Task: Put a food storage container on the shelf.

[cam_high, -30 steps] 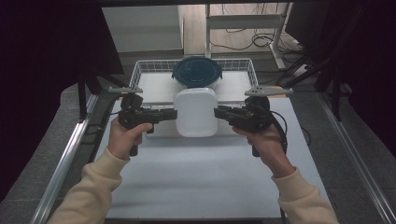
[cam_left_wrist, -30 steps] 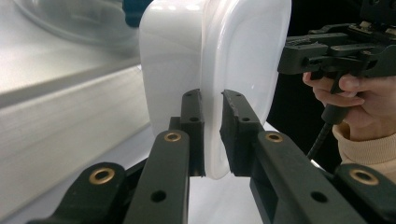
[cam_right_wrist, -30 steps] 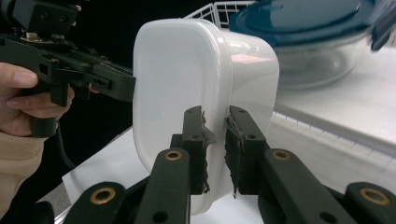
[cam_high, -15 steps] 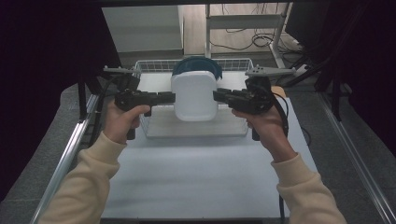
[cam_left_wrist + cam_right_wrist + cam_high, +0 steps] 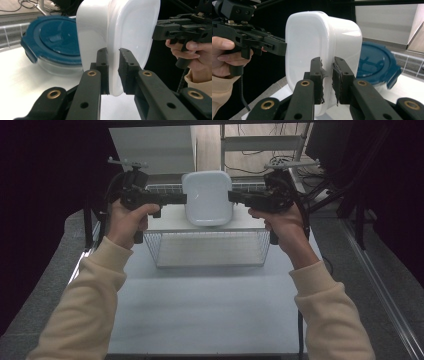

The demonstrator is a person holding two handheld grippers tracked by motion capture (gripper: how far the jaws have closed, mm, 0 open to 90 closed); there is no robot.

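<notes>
One white table (image 5: 200,315), wire basket (image 5: 207,249) on it, dark surroundings

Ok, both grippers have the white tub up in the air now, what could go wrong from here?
The white tub hangs from its thin rim alone, pinched by the left gripper and right gripper; uneven hands could twist it loose. Below sit the wire basket and the blue-lidded glass container, which a drop might strike.

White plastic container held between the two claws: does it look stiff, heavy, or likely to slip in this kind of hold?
The white container probably is fairly stiff: its rim shows no buckling where the left claw and right claw pinch it. It seems light, hanging from two edge grips. Its glossy surface suggests it could slip or pivot if either grip loosens.
</notes>
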